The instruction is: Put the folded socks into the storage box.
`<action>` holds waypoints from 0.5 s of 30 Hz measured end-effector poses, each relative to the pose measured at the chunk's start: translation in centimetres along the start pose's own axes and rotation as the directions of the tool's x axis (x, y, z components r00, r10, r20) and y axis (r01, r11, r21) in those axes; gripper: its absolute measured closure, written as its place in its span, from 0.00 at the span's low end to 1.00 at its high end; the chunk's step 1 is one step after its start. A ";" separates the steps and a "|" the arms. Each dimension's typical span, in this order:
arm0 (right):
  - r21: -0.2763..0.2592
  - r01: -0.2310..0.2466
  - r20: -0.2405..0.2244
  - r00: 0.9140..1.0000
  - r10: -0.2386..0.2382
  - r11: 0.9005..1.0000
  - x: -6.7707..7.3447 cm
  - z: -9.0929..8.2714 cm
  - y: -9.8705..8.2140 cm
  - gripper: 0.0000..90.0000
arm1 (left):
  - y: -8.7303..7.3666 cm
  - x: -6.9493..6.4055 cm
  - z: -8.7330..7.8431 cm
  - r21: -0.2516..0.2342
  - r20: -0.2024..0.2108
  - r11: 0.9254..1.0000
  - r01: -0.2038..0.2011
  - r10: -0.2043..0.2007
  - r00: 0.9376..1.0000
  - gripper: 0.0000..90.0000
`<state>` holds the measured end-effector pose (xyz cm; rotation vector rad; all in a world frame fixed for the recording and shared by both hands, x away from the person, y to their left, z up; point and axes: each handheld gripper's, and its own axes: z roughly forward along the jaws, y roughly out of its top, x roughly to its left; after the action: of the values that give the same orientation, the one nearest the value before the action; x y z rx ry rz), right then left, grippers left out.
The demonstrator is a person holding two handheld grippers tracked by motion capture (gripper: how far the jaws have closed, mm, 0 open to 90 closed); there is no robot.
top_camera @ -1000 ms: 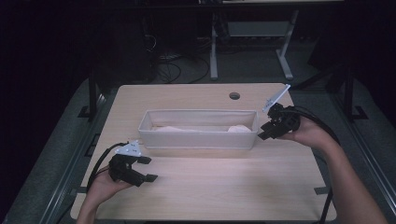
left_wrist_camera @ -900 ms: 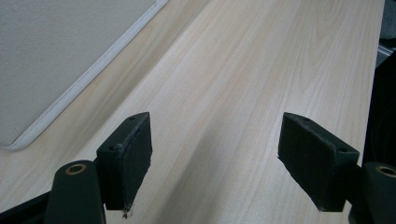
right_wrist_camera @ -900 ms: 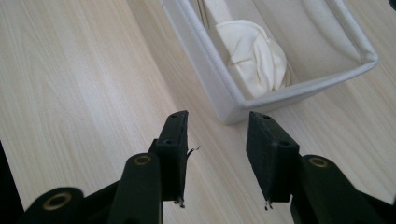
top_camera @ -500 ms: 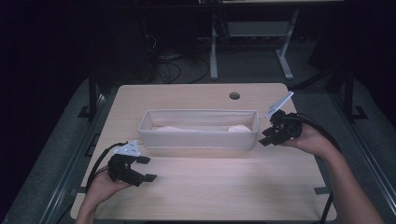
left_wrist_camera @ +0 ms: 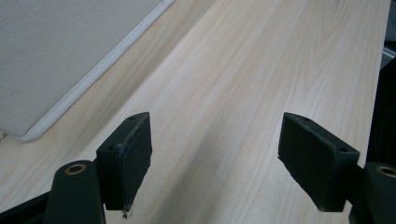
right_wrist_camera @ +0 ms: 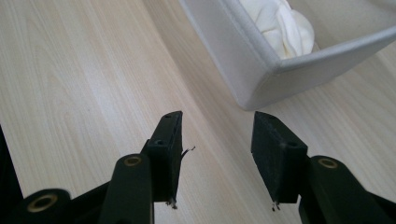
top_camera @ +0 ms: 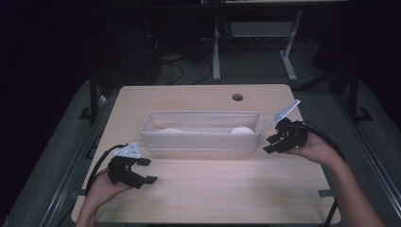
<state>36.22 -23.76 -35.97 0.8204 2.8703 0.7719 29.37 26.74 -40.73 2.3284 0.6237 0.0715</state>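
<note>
Though partly hidden by the wall, white cloth (right_wrist_camera: 280,23) lying bunched inside the right end of the grey fabric bin (top_camera: 201,142), which sits across the middle of the table (top_camera: 213,194). Likely light, soft and limp, prone to sag and unfold when lifted; not fragile, not slippery. Best taken at a raised fold near the top of the bunch, pinching through several layers rather than a loose edge. Bin itself looks soft-walled with a stiffened rim, likely to shift if nudged.

Right hand-held gripper (top_camera: 273,144) just outside the bin's right end, jaws apart with nothing between them, pointing at the bin's corner (right_wrist_camera: 261,88) in the right gripper view. Left hand-held gripper (top_camera: 147,170) resting in front of the bin's left part, jaws wide apart and empty over bare wood.

Compared with a second ago: right hand-held gripper lower and a little nearer the table's front, jaws just opening further, still empty. Left one unchanged, bin and cloth unmoved.
</note>
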 end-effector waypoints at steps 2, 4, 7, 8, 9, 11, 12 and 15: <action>-0.003 -0.004 -0.004 1.000 0.004 1.000 0.1 0.2 -0.3 0.59 | 0.0 0.0 0.0 0.000 -0.001 1.000 0.000 0.000 1.000 0.28; -0.005 -0.010 -0.006 1.000 0.010 1.000 0.2 0.4 -0.5 0.58 | 0.0 0.0 0.1 0.002 0.000 1.000 0.000 0.000 1.000 0.28; -0.010 -0.015 -0.010 1.000 0.015 1.000 0.3 0.6 -1.0 0.57 | 0.0 0.0 0.1 0.003 0.000 1.000 0.002 -0.002 1.000 0.28; -0.010 -0.021 -0.011 1.000 0.021 1.000 0.3 0.7 -1.1 0.57 | 0.0 0.0 0.1 0.005 0.000 1.000 0.002 -0.002 1.000 0.28; -0.014 -0.022 -0.014 1.000 0.022 1.000 0.3 0.8 -1.3 0.56 | 0.0 0.0 0.1 0.006 0.001 1.000 0.001 -0.001 1.000 0.28; -0.016 -0.029 -0.016 0.999 0.029 0.999 0.4 0.9 -1.5 0.56 | -0.1 0.0 0.1 0.005 0.001 1.000 0.001 -0.001 1.000 0.28; -0.021 -0.029 -0.017 0.999 0.029 0.999 0.4 1.0 -1.7 0.56 | -0.1 0.1 0.1 0.005 -0.001 1.000 0.003 -0.003 1.000 0.28; -0.022 -0.036 -0.022 0.999 0.035 0.999 0.5 1.2 -2.0 0.55 | -0.2 0.1 0.1 0.007 -0.003 1.000 0.001 -0.001 1.000 0.28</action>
<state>35.01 -24.43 -37.93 0.8678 2.8676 0.8208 29.38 26.82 -40.89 2.3352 0.6270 0.0720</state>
